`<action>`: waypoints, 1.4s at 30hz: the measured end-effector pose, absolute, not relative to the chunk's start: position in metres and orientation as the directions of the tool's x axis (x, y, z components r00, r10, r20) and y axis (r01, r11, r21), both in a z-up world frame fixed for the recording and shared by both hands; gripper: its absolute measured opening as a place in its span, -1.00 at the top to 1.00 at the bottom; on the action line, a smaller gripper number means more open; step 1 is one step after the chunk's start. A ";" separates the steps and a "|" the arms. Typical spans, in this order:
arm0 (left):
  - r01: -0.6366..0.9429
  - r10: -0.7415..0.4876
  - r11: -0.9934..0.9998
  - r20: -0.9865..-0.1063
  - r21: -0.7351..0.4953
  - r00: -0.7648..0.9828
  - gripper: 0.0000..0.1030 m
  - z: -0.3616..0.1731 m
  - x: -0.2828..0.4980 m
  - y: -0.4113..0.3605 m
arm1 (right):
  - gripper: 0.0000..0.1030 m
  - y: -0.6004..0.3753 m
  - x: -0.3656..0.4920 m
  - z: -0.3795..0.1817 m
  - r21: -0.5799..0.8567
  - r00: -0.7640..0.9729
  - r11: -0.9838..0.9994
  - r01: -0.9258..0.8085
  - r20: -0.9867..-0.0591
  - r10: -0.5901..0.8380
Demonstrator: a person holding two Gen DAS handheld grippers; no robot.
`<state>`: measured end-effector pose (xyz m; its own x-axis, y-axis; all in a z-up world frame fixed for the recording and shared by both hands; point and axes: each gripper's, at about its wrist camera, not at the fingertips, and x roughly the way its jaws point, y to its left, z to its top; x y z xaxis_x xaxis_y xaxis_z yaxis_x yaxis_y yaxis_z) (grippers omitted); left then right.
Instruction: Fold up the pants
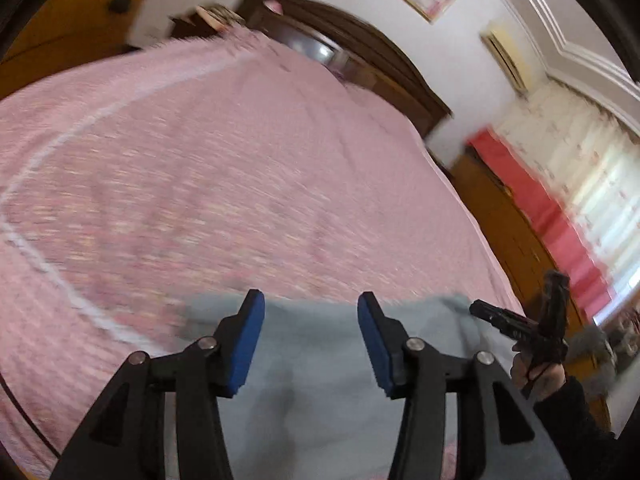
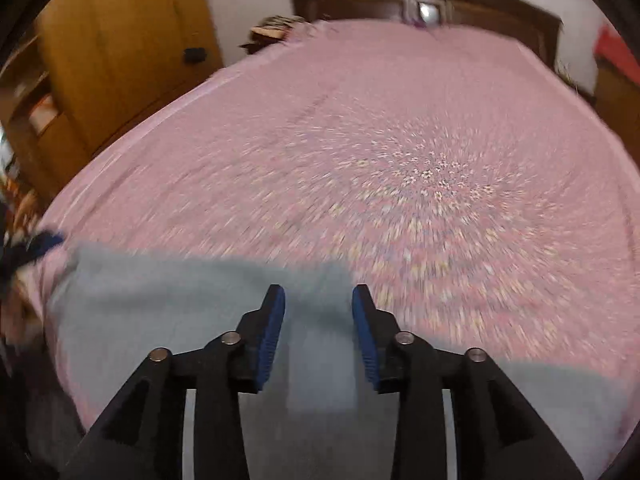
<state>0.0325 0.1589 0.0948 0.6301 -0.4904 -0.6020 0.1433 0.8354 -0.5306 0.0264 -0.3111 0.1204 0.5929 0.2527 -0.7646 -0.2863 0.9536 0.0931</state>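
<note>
Left wrist view: both grippers' jaws apart, seemingly empty, above grey pants (image 1: pixel 320 380).

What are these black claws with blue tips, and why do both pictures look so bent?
Each claw is a hand-held two-finger gripper with a wide-angle camera behind its fingers, which bends the view. One picture looks along the left gripper, the other along the right gripper. No robot here: in the left view the person's hand shows at the right edge, holding the other gripper. On the pink bedspread lie light grey-blue pants. Both grippers stand open above the cloth, holding nothing.
</note>
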 end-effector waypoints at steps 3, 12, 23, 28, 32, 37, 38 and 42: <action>0.288 -0.644 0.754 -0.577 -0.591 0.503 0.02 0.099 0.048 0.093 | 0.20 -0.304 -0.026 0.097 0.177 0.478 0.908 -0.380 -0.802 0.357; 0.329 -0.849 0.514 -0.524 -0.792 0.065 -0.05 0.074 0.167 -0.087 | 0.17 -0.318 -0.081 0.092 0.211 0.419 0.922 -0.326 -0.842 0.341; 0.386 -0.747 0.607 -0.665 -0.695 -0.023 -0.08 0.069 0.138 -0.138 | -0.07 -0.513 -0.070 0.117 0.131 0.588 0.989 0.064 -0.806 0.069; 0.409 -0.747 0.647 -0.643 -0.643 0.171 -0.14 0.110 0.175 -0.126 | -0.15 -0.539 -0.049 0.085 0.163 0.565 0.981 0.106 -0.822 0.075; 0.437 -0.678 0.650 -0.734 -0.622 -0.036 -0.16 0.097 0.203 -0.156 | -0.17 -0.554 -0.040 0.072 0.266 0.523 0.954 0.137 -0.838 0.158; 0.568 -0.587 0.615 -0.799 -0.547 -0.133 0.06 0.094 0.171 -0.195 | -0.18 -0.548 -0.034 0.072 0.223 0.479 0.970 0.095 -0.865 0.152; 0.561 -0.603 0.605 -0.786 -0.564 -0.140 0.05 0.094 0.170 -0.195 | -0.18 -0.544 -0.028 0.071 0.222 0.470 0.971 0.093 -0.869 0.154; 0.430 -0.714 0.586 -0.689 -0.687 -0.126 -0.21 0.082 0.172 -0.181 | -0.18 -0.545 -0.007 0.068 0.217 0.401 0.972 0.084 -0.901 0.167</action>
